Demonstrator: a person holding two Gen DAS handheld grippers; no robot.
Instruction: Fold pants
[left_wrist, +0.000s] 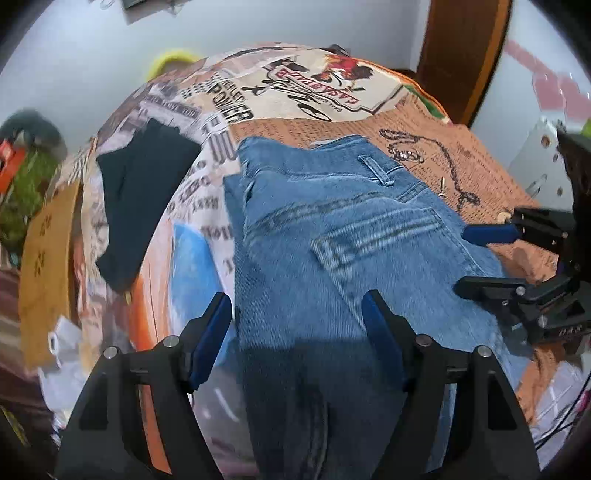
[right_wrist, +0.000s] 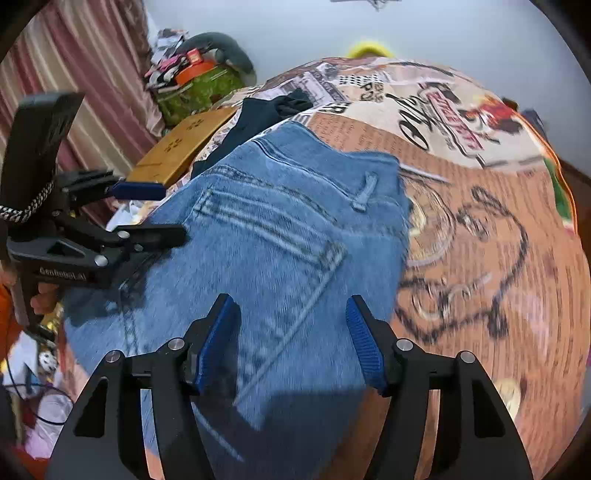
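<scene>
Blue denim pants (left_wrist: 332, 251) are seen folded on a bed covered by a printed sheet (left_wrist: 424, 147), back pocket and belt loop facing up. In the left wrist view, the left tongs (left_wrist: 297, 317) are held wide above the denim, blue pads apart, nothing pinched between them. The right tongs (left_wrist: 476, 258) are seen at the right edge, spread over the jeans' right side, also empty. A dark garment (left_wrist: 144, 199) is laid on the sheet left of the pants, apart from them. A brown board (left_wrist: 44, 266) is seen beyond the bed's left edge.

In the right wrist view, the right tongs (right_wrist: 293, 317) are held open over the pants (right_wrist: 277, 229), no cloth gripped. The left tongs (right_wrist: 162, 210) are seen at the left, parted, over the left edge of the denim, with a person's fingers (right_wrist: 42, 299) partly visible on the handle. The dark garment (right_wrist: 266, 110) is seen behind the pants, touching or just beside them. The brown board (right_wrist: 184, 144) is seen left of it. The sheet (right_wrist: 480, 240) is blurred on the right.
</scene>
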